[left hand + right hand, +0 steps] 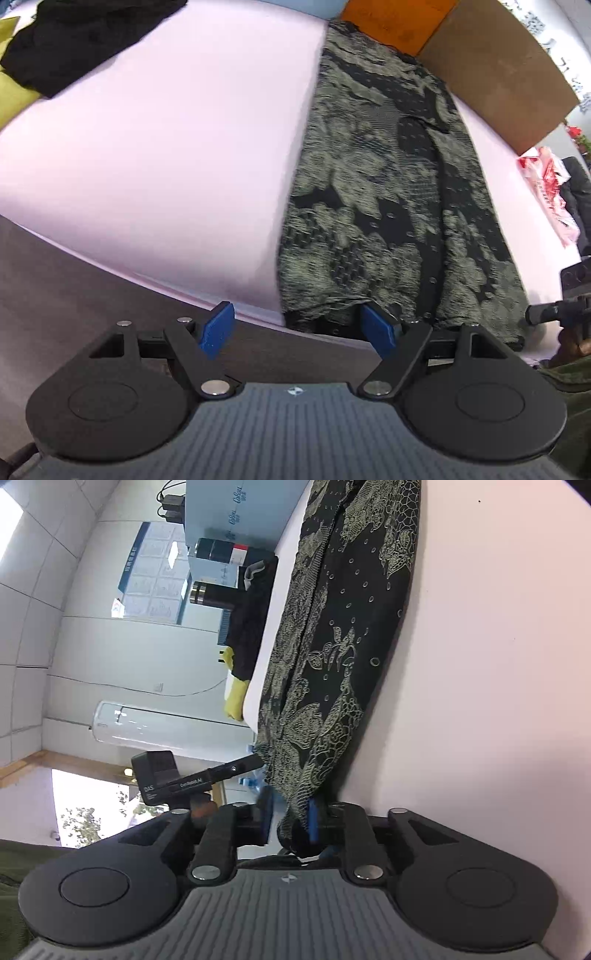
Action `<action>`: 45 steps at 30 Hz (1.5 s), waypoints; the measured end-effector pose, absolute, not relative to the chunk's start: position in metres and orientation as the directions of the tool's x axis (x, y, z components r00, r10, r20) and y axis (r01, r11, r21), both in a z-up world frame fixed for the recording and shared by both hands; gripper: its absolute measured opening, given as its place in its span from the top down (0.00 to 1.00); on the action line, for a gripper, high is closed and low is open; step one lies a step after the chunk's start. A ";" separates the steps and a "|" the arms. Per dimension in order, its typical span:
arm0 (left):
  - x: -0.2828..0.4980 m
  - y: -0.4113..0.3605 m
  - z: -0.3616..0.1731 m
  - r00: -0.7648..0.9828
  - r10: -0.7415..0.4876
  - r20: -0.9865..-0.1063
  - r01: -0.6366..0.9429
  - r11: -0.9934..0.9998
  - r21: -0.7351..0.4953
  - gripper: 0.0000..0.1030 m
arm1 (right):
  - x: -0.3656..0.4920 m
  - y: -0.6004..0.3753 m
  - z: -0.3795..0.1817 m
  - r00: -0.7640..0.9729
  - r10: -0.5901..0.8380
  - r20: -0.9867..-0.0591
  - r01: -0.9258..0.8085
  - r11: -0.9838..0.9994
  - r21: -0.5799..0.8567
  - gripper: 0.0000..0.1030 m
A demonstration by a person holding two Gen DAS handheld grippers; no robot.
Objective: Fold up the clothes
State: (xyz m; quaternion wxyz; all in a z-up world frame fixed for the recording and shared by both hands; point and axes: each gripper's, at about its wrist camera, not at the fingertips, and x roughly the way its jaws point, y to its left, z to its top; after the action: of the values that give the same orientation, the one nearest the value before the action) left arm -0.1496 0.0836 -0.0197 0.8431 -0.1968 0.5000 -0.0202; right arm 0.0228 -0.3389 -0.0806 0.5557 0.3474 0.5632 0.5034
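A dark garment with a pale green leaf print lies stretched along the pink table, running from the near edge to the far side. My left gripper is open at the table's near edge; its right blue pad sits just under the garment's near hem, its left pad is over bare table edge. In the right wrist view my right gripper is shut on the same garment's hem, cloth bunched between the blue pads. The other gripper's body shows to the left.
A black garment lies over something yellow-green at the far left of the table. Orange and brown boards stand behind the far edge. A red-and-white bag lies at the right. Black flasks stand beyond the table.
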 end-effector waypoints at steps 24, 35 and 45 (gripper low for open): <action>-0.142 0.067 0.008 0.534 -0.221 -0.816 -0.123 0.935 -0.333 0.97 | 0.031 -0.343 -0.095 -0.094 0.978 -0.185 -0.061 0.180 0.982 0.95; -0.049 0.057 0.043 0.609 -0.278 -0.743 0.018 0.941 -0.337 0.97 | 0.073 -0.359 -0.101 0.199 0.980 -0.025 0.027 0.020 0.999 0.95; -0.006 0.076 0.040 0.570 -0.259 -0.780 0.065 0.960 -0.271 0.68 | 0.073 -0.323 0.010 0.165 0.880 -0.446 -0.643 0.439 0.627 0.53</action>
State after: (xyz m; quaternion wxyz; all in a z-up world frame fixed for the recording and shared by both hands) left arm -0.0062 0.0765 0.0403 0.8797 -0.1064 0.4543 -0.0920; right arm 0.0730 -0.3234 0.0101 0.7488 0.1482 0.3986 0.5084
